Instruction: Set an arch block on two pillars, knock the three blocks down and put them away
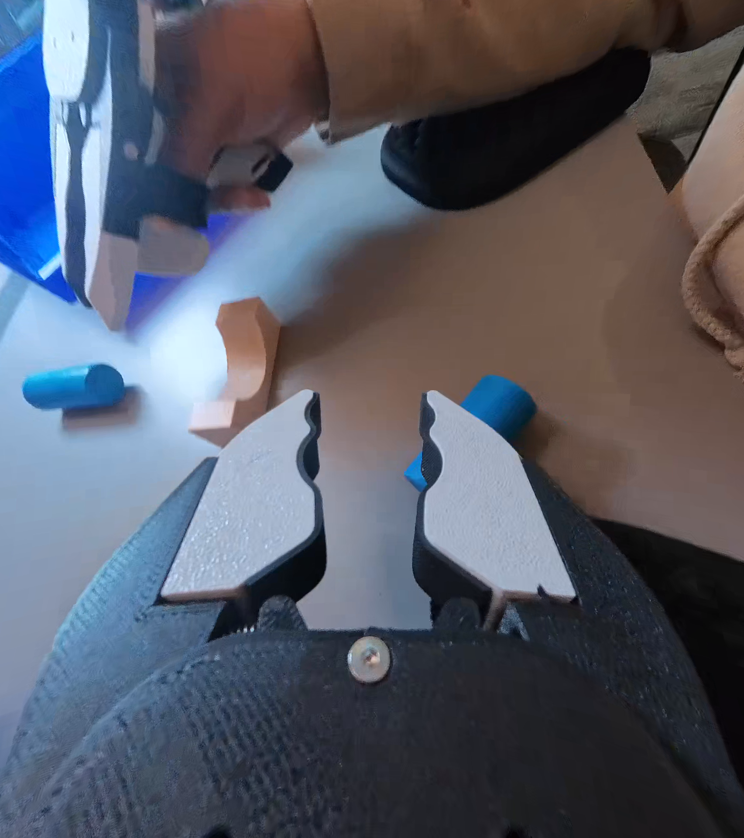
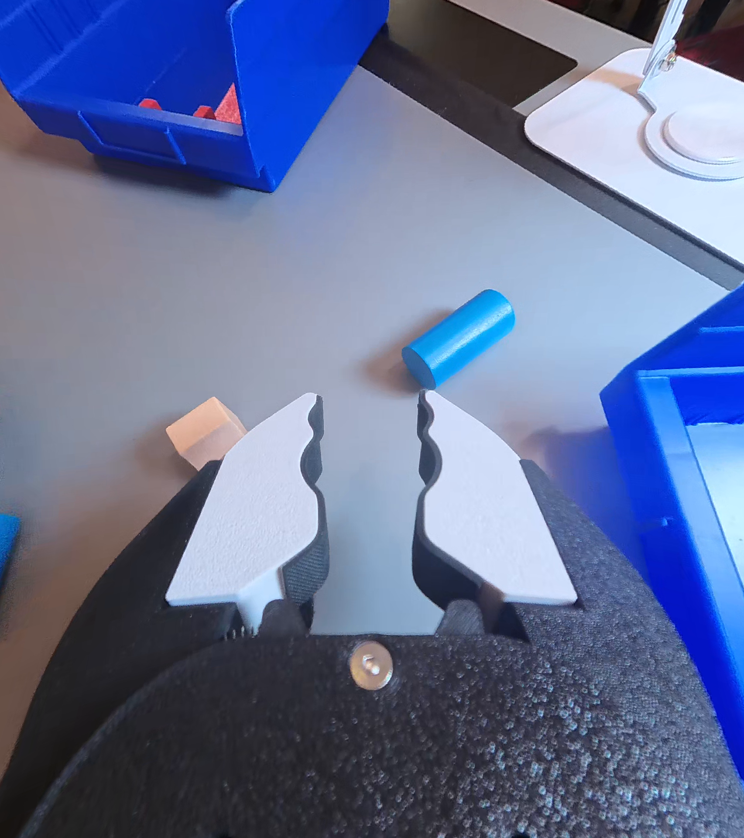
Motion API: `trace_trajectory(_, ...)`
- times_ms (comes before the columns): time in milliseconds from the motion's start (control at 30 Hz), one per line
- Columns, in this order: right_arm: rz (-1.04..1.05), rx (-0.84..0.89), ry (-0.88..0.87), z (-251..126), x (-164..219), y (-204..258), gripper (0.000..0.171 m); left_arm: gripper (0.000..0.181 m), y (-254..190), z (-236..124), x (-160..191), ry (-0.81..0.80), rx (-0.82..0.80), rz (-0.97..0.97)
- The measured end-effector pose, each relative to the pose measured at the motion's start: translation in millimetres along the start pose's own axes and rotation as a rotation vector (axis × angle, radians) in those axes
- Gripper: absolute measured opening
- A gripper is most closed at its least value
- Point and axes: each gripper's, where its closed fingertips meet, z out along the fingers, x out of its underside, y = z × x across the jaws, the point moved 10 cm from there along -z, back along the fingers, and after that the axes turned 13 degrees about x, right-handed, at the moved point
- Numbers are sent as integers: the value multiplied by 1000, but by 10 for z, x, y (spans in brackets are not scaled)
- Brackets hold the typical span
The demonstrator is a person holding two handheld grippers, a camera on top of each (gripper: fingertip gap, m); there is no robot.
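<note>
All three blocks lie flat on the grey table point(image 2: 179, 281). The orange arch block point(image 1: 250, 358) lies just ahead-left of my open, empty left gripper point(image 1: 370, 399). One blue cylinder pillar point(image 1: 73, 386) lies farther left. The other blue pillar point(image 1: 497, 408) is partly hidden behind my left gripper's right finger. In the right wrist view my right gripper point(image 2: 370, 399) is open and empty, its right fingertip almost touching a blue pillar point(image 2: 458, 340). An end of the arch point(image 2: 204, 435) shows beside its left finger. The right gripper also shows in the left wrist view point(image 1: 143, 281), held by a hand.
A blue bin point(image 2: 179, 90) with red blocks stands at the back left. Another blue bin point(image 2: 701, 453) is close on the right. A white stand base point(image 2: 678, 136) sits at the back right. A person's beige sleeve point(image 1: 451, 59) and a black rounded object point(image 1: 510, 136) are near. About 7 cm separates my right fingertips from the arch point(image 2: 204, 435).
</note>
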Motion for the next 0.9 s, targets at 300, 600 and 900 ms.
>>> trace_trajectory(300,-69,-39,-35,-89,-3,8,40,39,121,-70,113,-99,-37,-101)
trace_trajectory(600,-302,-352,83,-185,356,142,59,39,140,-33,183,-66,-43,-119)
trace_trajectory(900,-330,-395,119,-174,404,186,32,38,140,8,233,-45,-38,-129)
